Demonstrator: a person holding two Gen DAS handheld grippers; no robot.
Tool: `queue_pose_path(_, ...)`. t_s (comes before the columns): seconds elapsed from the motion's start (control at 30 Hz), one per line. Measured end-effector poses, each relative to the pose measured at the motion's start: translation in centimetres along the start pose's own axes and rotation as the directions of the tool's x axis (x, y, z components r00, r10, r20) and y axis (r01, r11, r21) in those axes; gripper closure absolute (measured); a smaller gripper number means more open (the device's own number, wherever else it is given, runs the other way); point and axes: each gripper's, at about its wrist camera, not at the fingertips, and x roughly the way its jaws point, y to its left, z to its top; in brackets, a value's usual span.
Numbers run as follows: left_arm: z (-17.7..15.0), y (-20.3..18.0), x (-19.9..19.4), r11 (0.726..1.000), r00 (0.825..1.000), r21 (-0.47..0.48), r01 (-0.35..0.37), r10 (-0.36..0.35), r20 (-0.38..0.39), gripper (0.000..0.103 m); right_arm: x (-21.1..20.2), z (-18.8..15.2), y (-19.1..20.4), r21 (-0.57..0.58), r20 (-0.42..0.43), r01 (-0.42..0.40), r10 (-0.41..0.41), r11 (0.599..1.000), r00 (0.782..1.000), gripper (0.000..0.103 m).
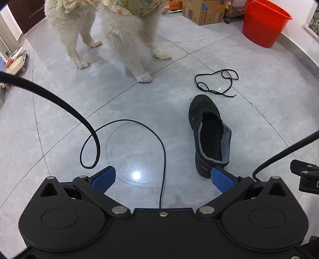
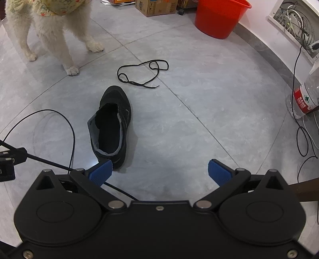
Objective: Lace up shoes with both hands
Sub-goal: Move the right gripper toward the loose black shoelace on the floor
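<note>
A black shoe (image 1: 209, 137) without a lace lies on the grey tiled floor, heel toward me, toe pointing away. Beyond its toe a loose black shoelace (image 1: 216, 83) lies tangled in loops. My left gripper (image 1: 162, 179) is open above the floor, its right blue pad (image 1: 222, 179) just beside the shoe's heel. In the right wrist view the same shoe (image 2: 112, 127) is left of centre and the shoelace (image 2: 142, 73) lies farther off. My right gripper (image 2: 159, 172) is open and empty, its left pad (image 2: 101, 172) near the heel.
A white fluffy dog (image 1: 111, 37) in a patterned shirt stands close beyond the shoe. A red bucket (image 1: 265, 22) and cardboard box (image 1: 203, 10) stand at the back. Thin black cables (image 1: 123, 143) loop over the floor. A plastic bottle (image 2: 307, 97) and wires lie by the right wall.
</note>
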Motion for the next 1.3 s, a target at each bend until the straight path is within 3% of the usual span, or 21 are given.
queue_pose_path(0.47, 0.7, -0.5, -0.4, 1.0, 1.0, 0.021, -0.009, 0.008, 0.028, 0.0, -1.5, -0.6, 0.4, -0.017, 0.034, -0.001, 0.002, 1.0, 0.999, 0.0)
queue_pose_path(0.57, 1.5, -0.3, -0.6, 0.999, 0.998, 0.038, -0.001, -0.001, 0.058, 0.0, -1.9, 0.1, -0.2, -0.048, 0.038, -0.026, 0.028, 0.999, 0.999, 0.0)
queue_pose_path(0.77, 2.7, -1.5, 1.1, 0.992, 0.985, 0.11, -0.065, 0.047, 0.164, 0.0, -0.2, 2.7, -1.9, -0.183, 0.129, -0.068, 0.093, 0.981, 0.987, 0.0)
queue_pose_path(0.87, 3.2, -1.9, 3.2, 0.991, 0.984, 0.115, -0.061, 0.041, 0.171, 0.0, 2.3, 4.0, -2.4, -0.222, 0.184, -0.071, 0.113, 0.972, 0.976, 0.0)
queue_pose_path(0.93, 3.7, -2.1, 4.6, 0.993, 0.986, 0.104, -0.048, 0.03, 0.166, 0.0, 5.7, 4.9, -3.2, -0.247, 0.226, -0.159, 0.217, 0.956, 0.95, 0.0)
queue_pose_path(1.03, 4.8, -1.9, 7.1, 0.997, 0.98, 0.073, -0.006, -0.008, 0.198, 0.0, 9.6, 6.2, -4.2, -0.252, 0.271, -0.222, 0.289, 0.942, 0.918, 0.0)
queue_pose_path(1.17, 5.5, -1.5, 10.1, 0.998, 0.98, 0.066, -0.007, -0.006, 0.198, 0.0, 17.6, 8.7, -4.7, -0.279, 0.303, -0.171, 0.256, 0.945, 0.918, 0.0)
queue_pose_path(1.3, 5.5, -2.0, 13.4, 0.997, 0.986, 0.082, 0.006, -0.019, 0.167, 0.0, 22.1, 9.6, -4.8, -0.318, 0.313, -0.155, 0.258, 0.935, 0.914, 0.0)
